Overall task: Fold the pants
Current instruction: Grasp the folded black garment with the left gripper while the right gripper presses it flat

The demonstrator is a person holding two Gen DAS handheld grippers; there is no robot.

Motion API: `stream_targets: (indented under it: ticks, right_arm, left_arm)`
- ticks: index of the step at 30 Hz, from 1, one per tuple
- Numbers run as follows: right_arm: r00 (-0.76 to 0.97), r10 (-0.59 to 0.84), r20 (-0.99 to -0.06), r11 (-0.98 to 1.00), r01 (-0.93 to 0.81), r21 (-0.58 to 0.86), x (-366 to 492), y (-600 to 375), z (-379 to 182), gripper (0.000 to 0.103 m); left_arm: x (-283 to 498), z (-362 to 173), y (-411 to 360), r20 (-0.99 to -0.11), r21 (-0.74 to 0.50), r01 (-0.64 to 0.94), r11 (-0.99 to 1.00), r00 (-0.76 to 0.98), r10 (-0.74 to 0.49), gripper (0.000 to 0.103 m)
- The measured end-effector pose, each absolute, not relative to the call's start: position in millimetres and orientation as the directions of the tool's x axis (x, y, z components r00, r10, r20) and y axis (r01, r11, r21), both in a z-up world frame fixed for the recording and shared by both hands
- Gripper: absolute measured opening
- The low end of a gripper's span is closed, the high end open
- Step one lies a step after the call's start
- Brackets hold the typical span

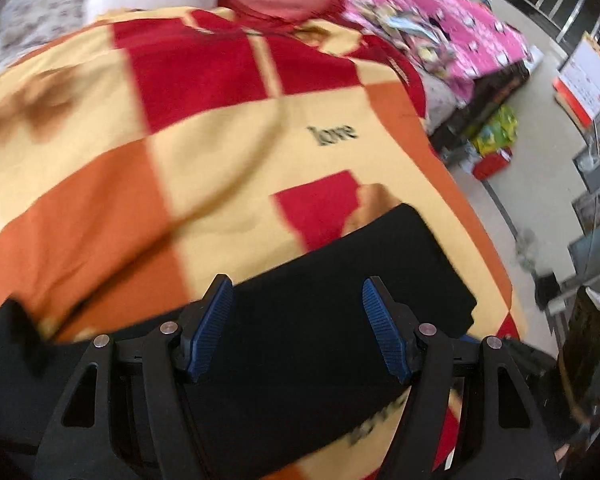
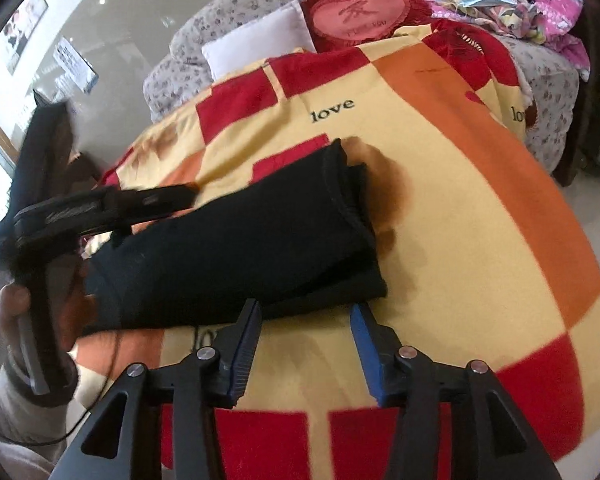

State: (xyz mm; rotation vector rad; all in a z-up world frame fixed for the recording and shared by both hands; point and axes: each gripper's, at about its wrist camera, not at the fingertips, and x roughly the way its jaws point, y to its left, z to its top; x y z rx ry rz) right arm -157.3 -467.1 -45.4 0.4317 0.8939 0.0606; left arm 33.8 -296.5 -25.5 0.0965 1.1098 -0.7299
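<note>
Lying across the checked blanket [image 2: 460,184], the black pants [image 2: 236,240] form a compact stack of layers, edges roughly aligned, with hem or waistband ends showing at the far end near a brown print. Judging from that shape, the folding looks largely done; what may remain is one more fold or a tidy-up of the end nearest the person, which is partly hidden behind the other tool. Left gripper [image 1: 298,328]: jaws stand wide apart above the black cloth, nothing pinched between the blue pads [image 1: 212,328], no contact visible. Right gripper [image 2: 304,354]: jaws parted to a moderate gap, tips just short of the near edge of the pants, over bare blanket; it holds nothing. In the right wrist view the left tool is blurred, gripped by a hand [image 2: 14,304] at the frame's left side. Beyond the blanket: a white pillow [image 2: 260,40], a red heart-shaped cushion [image 2: 360,12], and a pink quilt [image 1: 420,12] on the next bed.
</note>
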Motion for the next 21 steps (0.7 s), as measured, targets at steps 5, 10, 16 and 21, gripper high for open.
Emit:
stream_targets:
  ticks: [5, 10, 16, 21]
  right_arm:
    - [0.668, 0.254, -0.700, 0.894, 0.114, 0.433, -152, -465, -50, 0.047]
    - [0.705, 0.287, -0.648, 0.858, 0.112, 0.502, -151, -473, -54, 0.047]
    - [0.733, 0.312, -0.604, 0.825, 0.105, 0.555, -141, -476, -59, 0.046]
    - [0.716, 0.276, -0.641, 0.862, 0.110, 0.494, -120, -467, -58, 0.014]
  left_arm:
    - [43, -38, -353, -0.866, -0.240, 0.651, 0.720, 0.191, -0.462, 0.068]
    - [28, -45, -391, -0.877, -0.206, 0.739, 0.642, 0.152, -0.456, 0.068]
    - [11, -49, -411, -0.877, -0.140, 0.810, 0.570, 0.166, -0.452, 0.068]
    - [15, -48, -404, -0.862, -0.178, 0.818, 0.547, 0.139, -0.487, 0.043]
